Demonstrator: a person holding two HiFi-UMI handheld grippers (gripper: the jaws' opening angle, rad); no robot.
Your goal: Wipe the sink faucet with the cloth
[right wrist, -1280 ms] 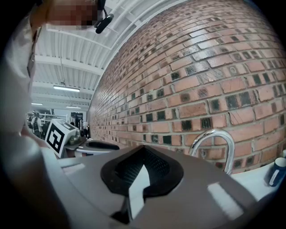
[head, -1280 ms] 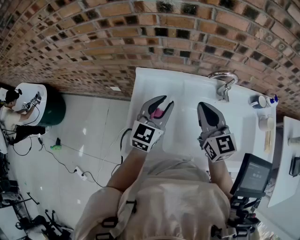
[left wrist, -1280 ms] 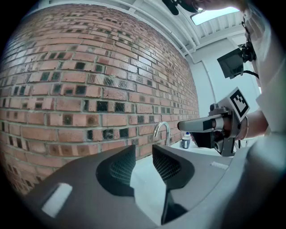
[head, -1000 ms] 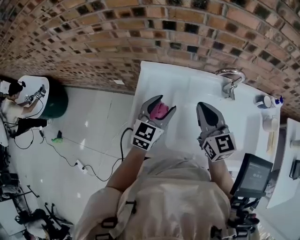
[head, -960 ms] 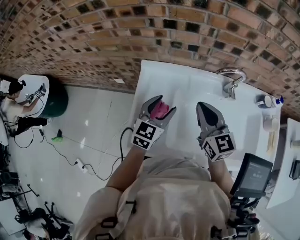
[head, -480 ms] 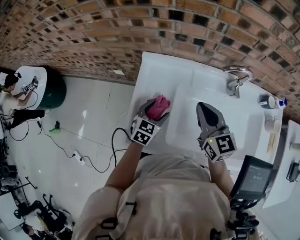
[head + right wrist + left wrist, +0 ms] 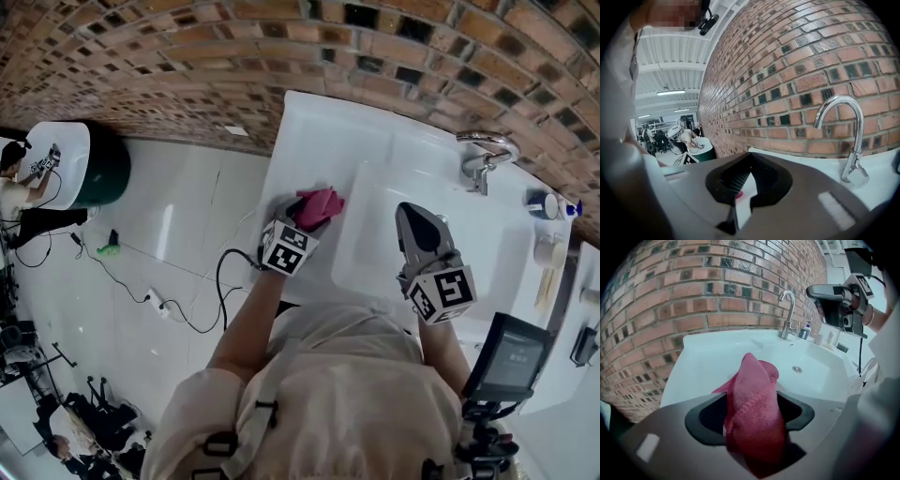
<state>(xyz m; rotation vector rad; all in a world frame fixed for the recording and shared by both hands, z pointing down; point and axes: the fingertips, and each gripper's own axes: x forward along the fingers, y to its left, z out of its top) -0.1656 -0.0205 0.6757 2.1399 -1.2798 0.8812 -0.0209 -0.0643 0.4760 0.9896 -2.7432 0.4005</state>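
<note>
A pink cloth (image 7: 321,205) lies bunched on the left rim of the white sink (image 7: 309,131). My left gripper (image 7: 296,217) points down at it with its jaws wide. In the left gripper view the cloth (image 7: 754,404) lies loose between the black pads (image 7: 708,417), with gaps on both sides. The chrome faucet (image 7: 483,155) stands at the back of the basin, far right of the cloth. My right gripper (image 7: 418,221) hovers over the basin's front, shut and empty. It faces the faucet (image 7: 848,136) from a distance.
A brick wall (image 7: 234,56) backs the sink. Cups and small bottles (image 7: 544,204) stand right of the faucet. A dark screen (image 7: 506,356) is at the lower right. On the floor to the left are a green bin (image 7: 103,178) and cables (image 7: 187,309).
My left gripper has come down to the sink's left rim with the cloth, and its jaws have spread off it. The right gripper has sunk a little.
</note>
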